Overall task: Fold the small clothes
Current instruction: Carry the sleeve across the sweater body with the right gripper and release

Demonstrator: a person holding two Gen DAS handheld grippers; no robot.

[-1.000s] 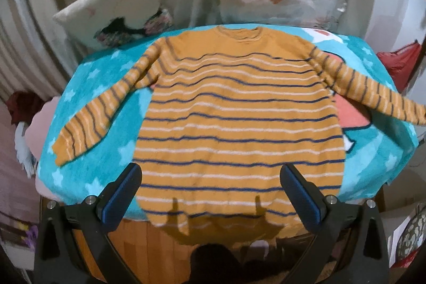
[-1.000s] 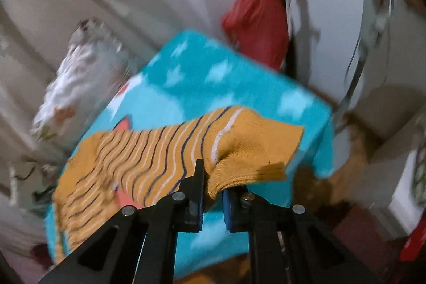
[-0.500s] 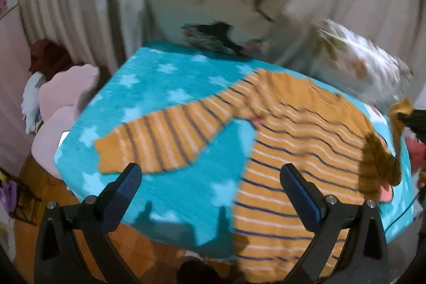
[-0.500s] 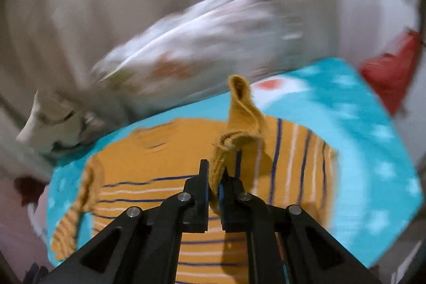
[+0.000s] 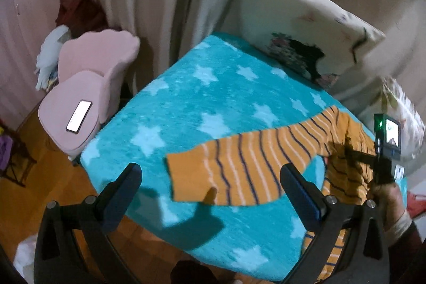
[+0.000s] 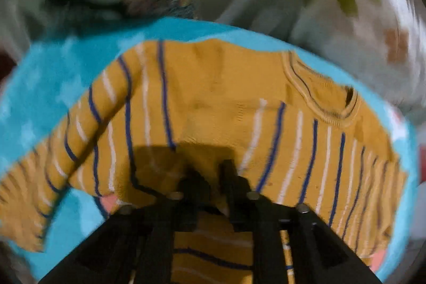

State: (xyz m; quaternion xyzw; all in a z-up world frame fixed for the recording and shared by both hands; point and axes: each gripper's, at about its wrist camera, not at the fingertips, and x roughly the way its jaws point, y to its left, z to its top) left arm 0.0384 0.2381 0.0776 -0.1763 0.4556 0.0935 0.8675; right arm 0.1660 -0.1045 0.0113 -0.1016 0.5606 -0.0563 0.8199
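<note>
- Right gripper [image 6: 207,177]: jaws opening, no longer pinching the cuff carried a second ago; sleeve now laid across the mustard-yellow striped knit sweater [image 6: 226,103].
- Left gripper [image 5: 210,185]: jaws wide apart, empty, now swung over the flat left sleeve [image 5: 239,167] on the turquoise star-print blanket [image 5: 213,97]; likely next fold.

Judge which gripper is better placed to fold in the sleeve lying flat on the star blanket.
Left. The left gripper hangs open right over the outstretched sleeve, cuff between its fingers. The right gripper, jaws opening, is over the sweater's body, farther from that cuff.
</note>
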